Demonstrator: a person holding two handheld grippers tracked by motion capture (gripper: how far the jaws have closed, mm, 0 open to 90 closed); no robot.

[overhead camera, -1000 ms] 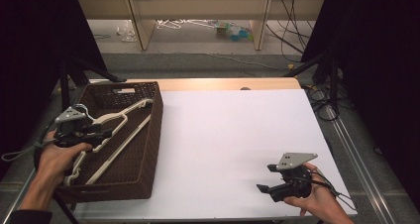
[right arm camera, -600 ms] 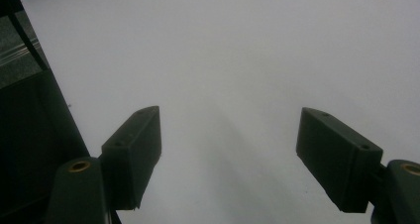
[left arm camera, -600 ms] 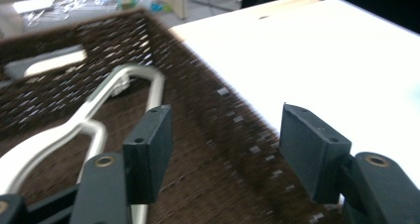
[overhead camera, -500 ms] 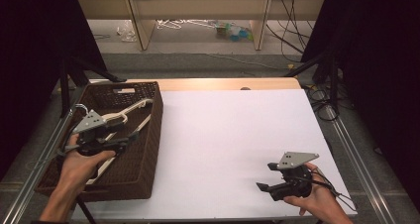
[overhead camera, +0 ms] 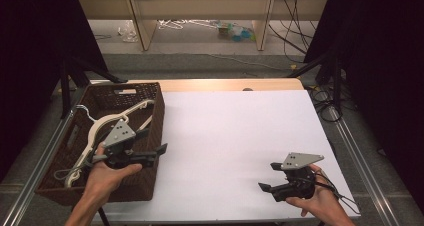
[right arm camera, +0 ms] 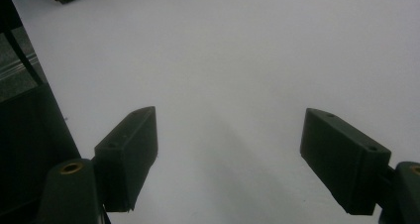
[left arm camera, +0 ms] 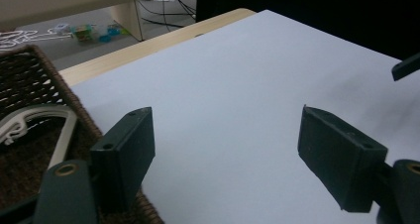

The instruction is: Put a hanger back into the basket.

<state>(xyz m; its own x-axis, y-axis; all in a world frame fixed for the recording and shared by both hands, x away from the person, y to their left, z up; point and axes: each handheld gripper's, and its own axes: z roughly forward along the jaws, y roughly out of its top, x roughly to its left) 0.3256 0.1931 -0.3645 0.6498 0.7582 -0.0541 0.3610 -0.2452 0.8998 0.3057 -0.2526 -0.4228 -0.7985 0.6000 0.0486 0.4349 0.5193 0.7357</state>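
Hanger (overhead camera: 102, 128) in basket (overhead camera: 150, 93), table's left

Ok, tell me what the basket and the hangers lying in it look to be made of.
Basket: woven wicker or rattan by the look, dark brown and matt; the plaited strands and gaps in its wall show in the left gripper view. It could be a plastic imitation. Hangers: cream-white, smooth, with a slight sheen; probably moulded plastic, though painted wood cannot be ruled out.

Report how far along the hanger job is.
Done: the cream hangers lie in the wicker basket. In hand: nothing; the left gripper, jaws just opened and empty, sits over the basket's rim. The right gripper waits open on the white table. Left: nothing on the table.
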